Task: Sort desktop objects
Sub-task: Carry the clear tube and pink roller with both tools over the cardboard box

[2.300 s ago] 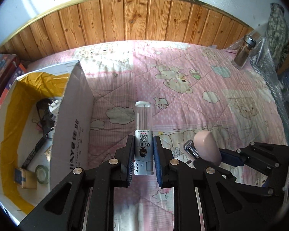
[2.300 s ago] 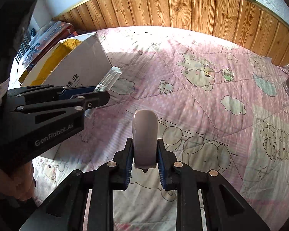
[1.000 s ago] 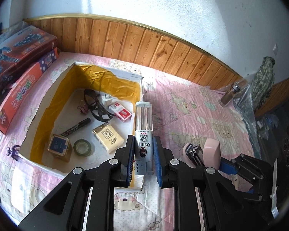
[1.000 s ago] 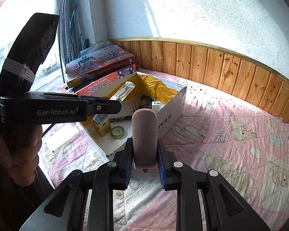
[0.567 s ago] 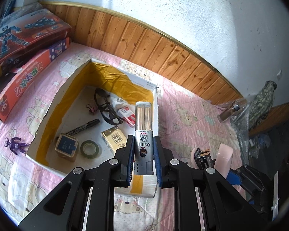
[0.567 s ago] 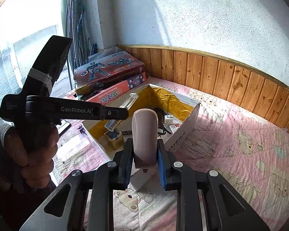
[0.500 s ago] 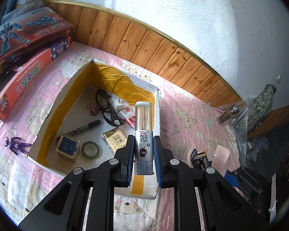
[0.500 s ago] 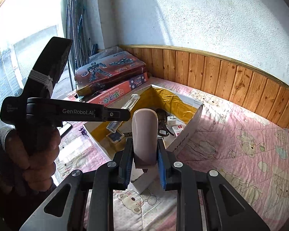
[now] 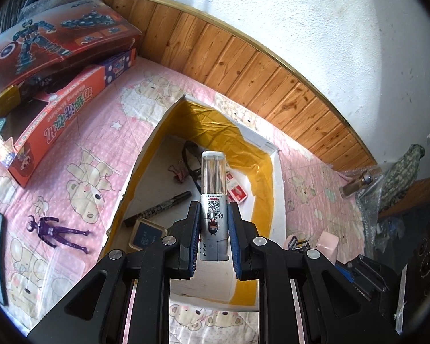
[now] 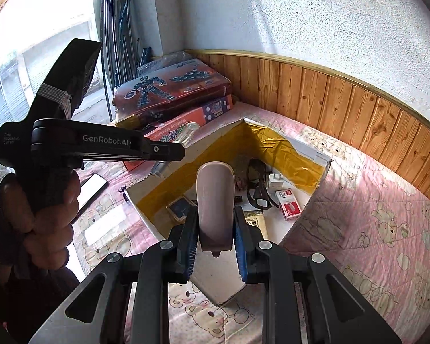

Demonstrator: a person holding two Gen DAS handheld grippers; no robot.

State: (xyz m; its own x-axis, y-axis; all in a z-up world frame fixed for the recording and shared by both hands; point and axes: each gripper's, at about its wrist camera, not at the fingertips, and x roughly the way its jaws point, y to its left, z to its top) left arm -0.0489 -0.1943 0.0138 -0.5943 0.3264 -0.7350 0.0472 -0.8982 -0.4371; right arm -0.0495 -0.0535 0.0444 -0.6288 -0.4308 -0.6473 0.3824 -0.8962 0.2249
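Half a second on, both views had swung further over the cardboard box (image 9: 276,177), so its yellow-lined inside sat more squarely beneath the tools. The left gripper (image 9: 214,239) remained clamped on the clear tube (image 9: 214,197), whose transparent end pointed toward 12 o'clock above the box floor. The right gripper (image 10: 215,230) remained closed on the pink stapler (image 10: 215,203), held upright over the box's near corner; in the left view that stapler showed at 4 o'clock.

Inside the box lay a black marker (image 9: 157,209), a small dark tin (image 9: 147,236), a pink binder clip (image 9: 177,172), black glasses (image 10: 258,189), a red staple box (image 10: 290,207) and a white charger (image 10: 275,180). The left tool crossed the right view at 9 o'clock, hiding part of the box's far wall.

Outside, at 9 o'clock in the left view, a purple figure (image 9: 58,232) lay on the pink bear-print bed cover (image 9: 80,154). Farther off, toy boxes (image 9: 57,46) were stacked by the wooden wall panelling (image 9: 243,68) below white plaster.
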